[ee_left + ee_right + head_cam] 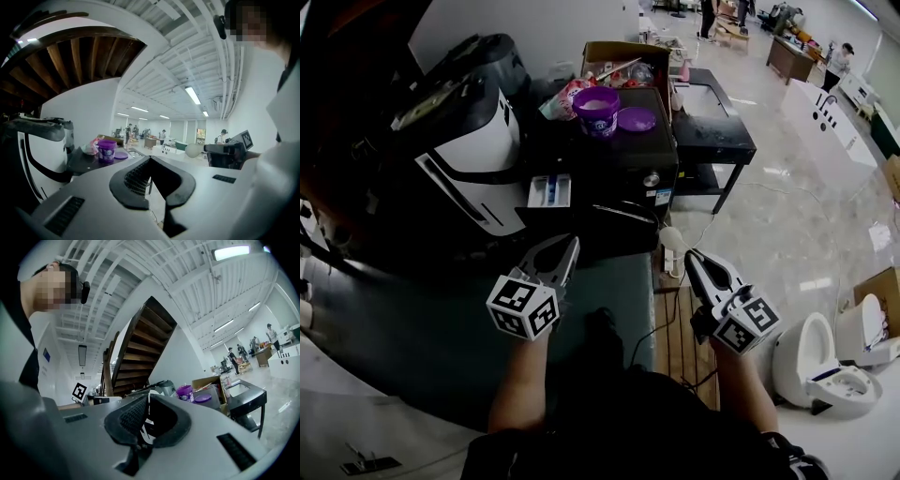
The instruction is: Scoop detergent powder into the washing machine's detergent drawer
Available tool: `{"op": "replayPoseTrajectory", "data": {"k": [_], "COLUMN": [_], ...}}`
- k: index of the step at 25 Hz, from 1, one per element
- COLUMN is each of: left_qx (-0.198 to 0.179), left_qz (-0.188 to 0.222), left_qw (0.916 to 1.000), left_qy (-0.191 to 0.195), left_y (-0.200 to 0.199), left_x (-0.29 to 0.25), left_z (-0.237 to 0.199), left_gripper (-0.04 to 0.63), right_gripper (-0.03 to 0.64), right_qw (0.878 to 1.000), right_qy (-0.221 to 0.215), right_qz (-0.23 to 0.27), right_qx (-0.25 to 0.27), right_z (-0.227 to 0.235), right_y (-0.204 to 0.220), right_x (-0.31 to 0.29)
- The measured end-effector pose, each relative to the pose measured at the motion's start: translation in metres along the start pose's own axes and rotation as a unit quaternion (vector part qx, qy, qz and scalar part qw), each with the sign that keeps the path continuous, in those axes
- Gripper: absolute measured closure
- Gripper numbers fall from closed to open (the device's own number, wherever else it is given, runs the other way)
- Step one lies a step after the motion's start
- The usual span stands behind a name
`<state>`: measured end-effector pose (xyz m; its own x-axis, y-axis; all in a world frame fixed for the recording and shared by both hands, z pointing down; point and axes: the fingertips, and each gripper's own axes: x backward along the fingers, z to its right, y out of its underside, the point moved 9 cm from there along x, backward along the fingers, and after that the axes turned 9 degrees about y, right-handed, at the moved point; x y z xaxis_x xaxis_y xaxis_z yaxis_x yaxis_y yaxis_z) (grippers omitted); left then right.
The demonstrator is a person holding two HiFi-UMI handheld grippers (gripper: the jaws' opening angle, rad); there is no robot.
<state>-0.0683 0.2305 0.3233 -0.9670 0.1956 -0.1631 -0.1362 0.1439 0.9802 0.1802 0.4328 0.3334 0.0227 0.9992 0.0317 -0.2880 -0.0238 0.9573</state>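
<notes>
Left gripper (pixel 567 246): jaws together, empty | right gripper (pixel 694 259): same | open purple round plastic detergent tub (pixel 598 111): on dark washing machine (pixel 649 155), above pulled-out white drawer (pixel 549 191) | likely light, smooth-walled, powder loose: grip wall below rim.

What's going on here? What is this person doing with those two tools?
A person faces a dark washing machine with a gripper in each hand. The left gripper and right gripper are both held low, short of the machine, jaws together and empty. On the machine stands an open purple tub of powder, its lid beside it. The detergent drawer is pulled out. No scooping is under way.
</notes>
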Motion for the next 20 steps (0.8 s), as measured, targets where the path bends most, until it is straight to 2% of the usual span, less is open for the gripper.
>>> {"op": "replayPoseTrajectory", "data": {"k": [7,20], "left_qx": [-0.004,-0.005], "left_qz": [-0.003,0.018], "left_qw": [1.0,0.9998], "left_qy": [-0.005,-0.004], "left_y": [0.001,-0.028], "left_x": [-0.04,-0.087], "left_z": [-0.062,-0.212], "left_gripper": [0.588,0.588], "right_gripper": [0.597,0.597], "right_qw": [1.0,0.997], "right_qy": [0.005,-0.023], "right_qz": [-0.023,-0.066], "right_qx": [0.007,0.023], "right_z": [0.029,0.05], "right_y": [-0.002,-0.015], "right_x": [-0.067,-0.266]}}
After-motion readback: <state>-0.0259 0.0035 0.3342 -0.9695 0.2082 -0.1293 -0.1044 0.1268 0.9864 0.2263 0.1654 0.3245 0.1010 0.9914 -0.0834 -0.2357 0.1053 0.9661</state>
